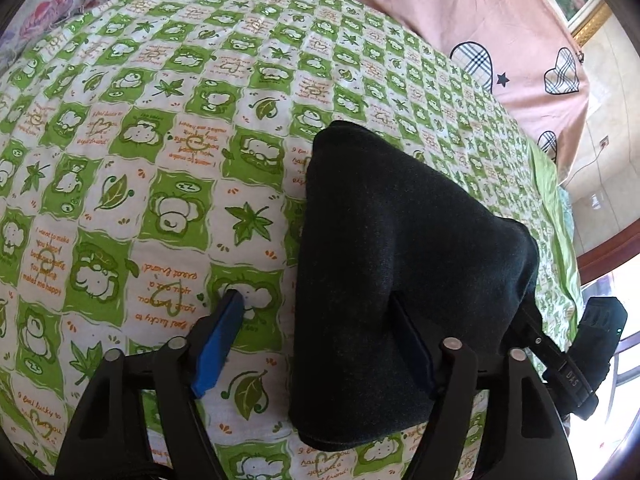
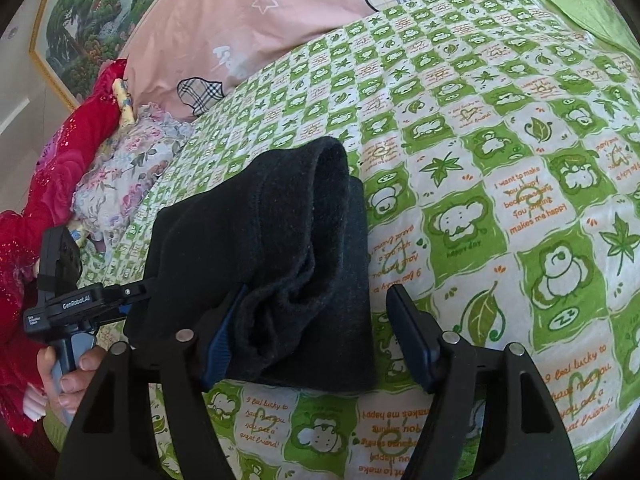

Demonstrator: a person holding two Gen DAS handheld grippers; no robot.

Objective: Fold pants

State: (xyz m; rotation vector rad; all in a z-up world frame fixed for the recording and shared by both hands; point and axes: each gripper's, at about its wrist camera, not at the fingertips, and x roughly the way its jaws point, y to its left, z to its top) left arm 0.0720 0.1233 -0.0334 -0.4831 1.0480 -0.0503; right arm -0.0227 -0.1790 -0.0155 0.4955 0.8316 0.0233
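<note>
Black pants (image 1: pixel 400 240), folded into a thick bundle, lie on the green-and-white patterned bed sheet (image 1: pixel 140 160). My left gripper (image 1: pixel 314 298) straddles the bundle's left edge. Its left finger (image 1: pixel 224 336) rests on the sheet with a gap to the cloth, and its right finger (image 1: pixel 412 344) lies against the top of the fabric. In the right wrist view the pants (image 2: pixel 280 240) sit between the jaws of my right gripper (image 2: pixel 318 290). Its left finger (image 2: pixel 224 340) touches the rolled edge, while its right finger (image 2: pixel 408 332) stands just off the cloth on the sheet (image 2: pixel 500 160). Both sets of jaws stand wide.
A pink quilt with plaid hearts (image 1: pixel 460 20) lies along the far side of the bed. A floral pillow (image 2: pixel 128 164) and red cloth (image 2: pixel 68 168) sit at the left. A hand (image 2: pixel 68 376) holds the other gripper's handle. A framed picture (image 2: pixel 88 28) hangs behind.
</note>
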